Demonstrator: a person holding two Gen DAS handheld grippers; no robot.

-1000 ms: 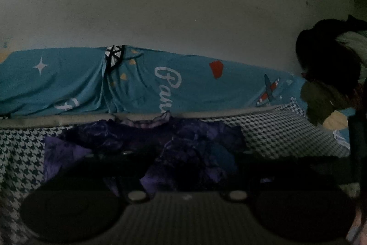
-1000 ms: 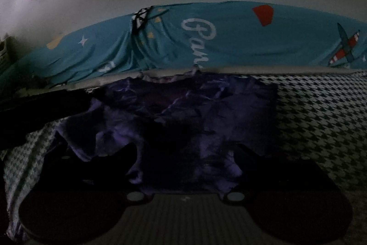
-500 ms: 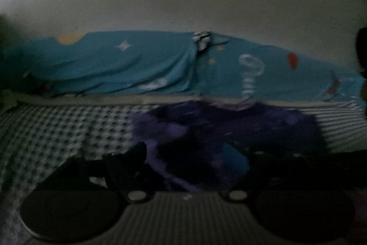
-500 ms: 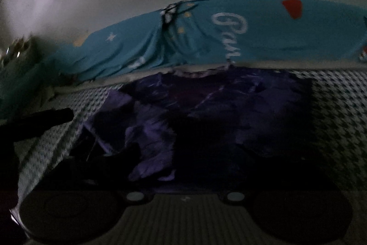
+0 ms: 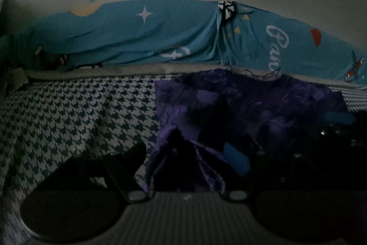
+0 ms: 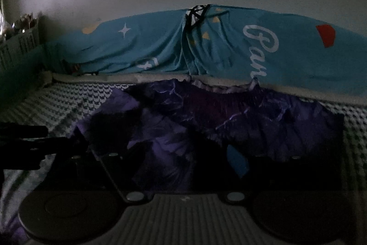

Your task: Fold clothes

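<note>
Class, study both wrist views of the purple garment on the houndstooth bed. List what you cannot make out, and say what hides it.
- Left wrist view: the purple garment's right side is lost in darkness.
- Left wrist view: the right finger of the left hand-held gripper is too dark to trace.
- Right wrist view: the garment's near hem lies under the right hand-held gripper.
- Both views: the teal sheet's lettering is cut off by the mattress edge.

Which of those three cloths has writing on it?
The teal sheet draped along the wall: it carries white cursive lettering. The purple garment and the houndstooth cover show only patterns.
</note>
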